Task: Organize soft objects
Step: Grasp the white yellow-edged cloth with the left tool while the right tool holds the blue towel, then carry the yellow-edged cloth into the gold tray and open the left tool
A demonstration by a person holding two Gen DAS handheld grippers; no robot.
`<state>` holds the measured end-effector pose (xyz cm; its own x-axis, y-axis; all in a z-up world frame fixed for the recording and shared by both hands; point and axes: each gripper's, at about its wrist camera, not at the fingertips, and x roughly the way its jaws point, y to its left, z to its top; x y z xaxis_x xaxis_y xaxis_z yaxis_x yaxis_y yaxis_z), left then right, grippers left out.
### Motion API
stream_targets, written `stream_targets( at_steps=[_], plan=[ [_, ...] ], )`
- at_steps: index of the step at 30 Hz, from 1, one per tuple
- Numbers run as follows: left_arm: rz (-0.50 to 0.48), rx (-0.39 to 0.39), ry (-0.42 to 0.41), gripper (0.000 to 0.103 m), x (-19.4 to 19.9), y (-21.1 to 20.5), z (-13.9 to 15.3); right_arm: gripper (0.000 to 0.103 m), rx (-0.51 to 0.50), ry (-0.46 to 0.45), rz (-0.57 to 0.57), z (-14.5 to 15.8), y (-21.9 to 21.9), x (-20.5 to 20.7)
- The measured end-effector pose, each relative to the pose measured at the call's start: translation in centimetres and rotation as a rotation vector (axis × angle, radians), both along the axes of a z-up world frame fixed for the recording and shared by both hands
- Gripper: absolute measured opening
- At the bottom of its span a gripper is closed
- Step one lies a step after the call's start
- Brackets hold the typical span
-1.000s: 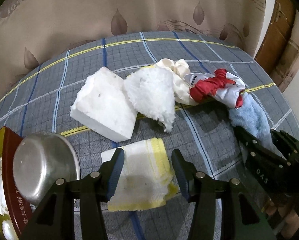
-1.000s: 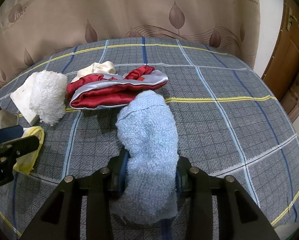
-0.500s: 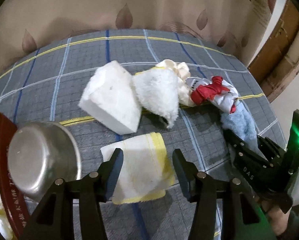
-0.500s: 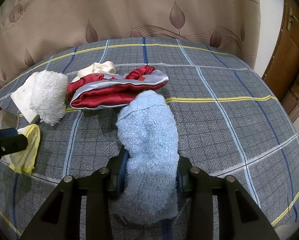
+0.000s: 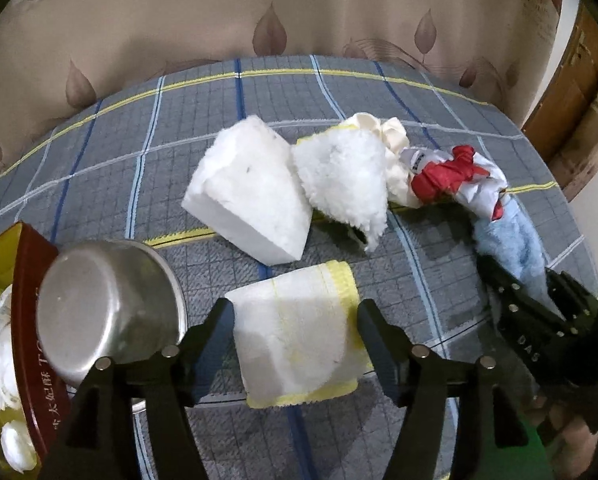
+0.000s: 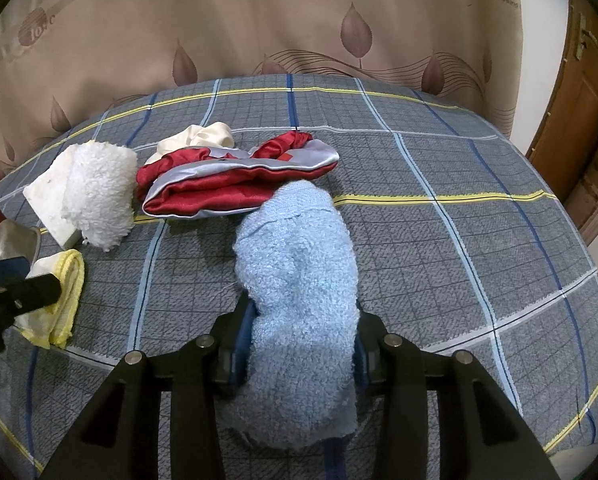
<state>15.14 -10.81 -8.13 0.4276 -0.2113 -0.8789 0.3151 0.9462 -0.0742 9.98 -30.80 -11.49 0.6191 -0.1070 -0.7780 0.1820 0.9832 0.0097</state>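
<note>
1. Soft objects lie in a loose row on the checked surface [image 5: 139, 184] in the left wrist view: a white foam block [image 5: 251, 196], a fluffy white cloth [image 5: 343, 176], a cream fabric [image 5: 383, 128], a red-and-silver satin piece [image 5: 455, 180], and a folded yellow-edged cloth [image 5: 299, 328] nearest the camera.
2. The left tongs [image 5: 295, 324] are opening. A second ago they sat closer around that folded cloth; now the jaws stand apart on either side with clear gaps, so it looks released and set down flat. A steel bowl [image 5: 107, 304] and a red tin [image 5: 27, 320] sit at the left.
3. In the right wrist view the right tongs [image 6: 303, 340] are clamped on a blue fluffy towel [image 6: 299, 272], unchanged over the last second. Its far end seems to touch the satin piece [image 6: 235, 184], though the overlap is hard to judge.
4. My reading: the yellow-edged cloth is placed, and the blue towel is next to go.
</note>
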Motion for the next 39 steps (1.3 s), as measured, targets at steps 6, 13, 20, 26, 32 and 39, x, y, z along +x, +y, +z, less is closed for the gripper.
stream_targets(
  at_steps=[6,13,20,26,32,39],
  plan=[
    [0.013,0.006,0.026,0.075,0.3,-0.1,-1.6,0.039,0.001,0.0,0.0,0.0,0.0,0.0],
    [0.01,0.029,-0.003,0.078,0.2,-0.6,-2.1,0.039,0.001,0.0,0.0,0.0,0.0,0.0],
    [-0.008,0.027,-0.012,0.07,-0.1,-0.7,-1.8,0.039,0.004,0.0,0.0,0.0,0.1,0.1],
    [-0.001,0.042,-0.039,0.067,-0.9,-0.8,-1.0,0.039,0.005,0.0,0.0,0.0,0.0,0.1],
    [-0.014,0.049,-0.063,0.067,-1.7,-1.1,0.2,0.04,0.004,0.0,0.0,-0.1,0.1,0.1],
    [-0.02,0.059,-0.094,0.067,-2.9,-0.7,1.9,0.04,0.004,0.001,-0.001,-0.1,0.0,0.0]
  ],
)
